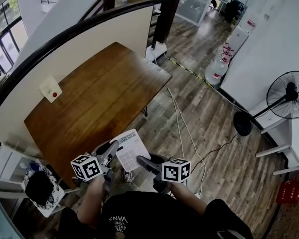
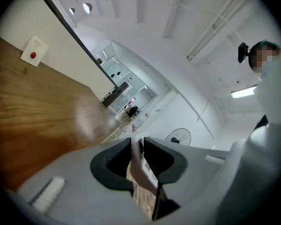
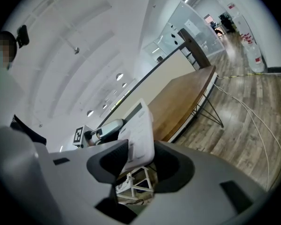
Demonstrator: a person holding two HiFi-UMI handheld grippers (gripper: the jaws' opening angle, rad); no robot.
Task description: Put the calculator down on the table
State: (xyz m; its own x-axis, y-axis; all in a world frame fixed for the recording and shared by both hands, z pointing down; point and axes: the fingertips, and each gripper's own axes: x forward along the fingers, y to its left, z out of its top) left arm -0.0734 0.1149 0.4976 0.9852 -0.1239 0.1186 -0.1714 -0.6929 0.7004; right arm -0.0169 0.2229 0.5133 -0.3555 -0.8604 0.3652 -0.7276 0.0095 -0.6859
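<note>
The white calculator [image 1: 130, 149] hangs in the air just off the near edge of the brown wooden table [image 1: 99, 93], held between my two grippers. My left gripper [image 1: 111, 154] is shut on its left side. In the left gripper view the calculator [image 2: 139, 165] shows edge-on as a thin pale strip pinched between the dark pads. My right gripper [image 1: 142, 162] holds its lower right corner. In the right gripper view the calculator's keyed face [image 3: 139, 132] tilts up between wide-set jaws, with the left gripper [image 3: 103, 130] behind it.
A white box with a red button [image 1: 51, 89] sits at the table's far left by the curved partition. Cables [image 1: 182, 123] run across the wood floor. A standing fan [image 1: 289, 93], water bottles [image 1: 217, 68] and a white stool [image 1: 40, 188] stand around.
</note>
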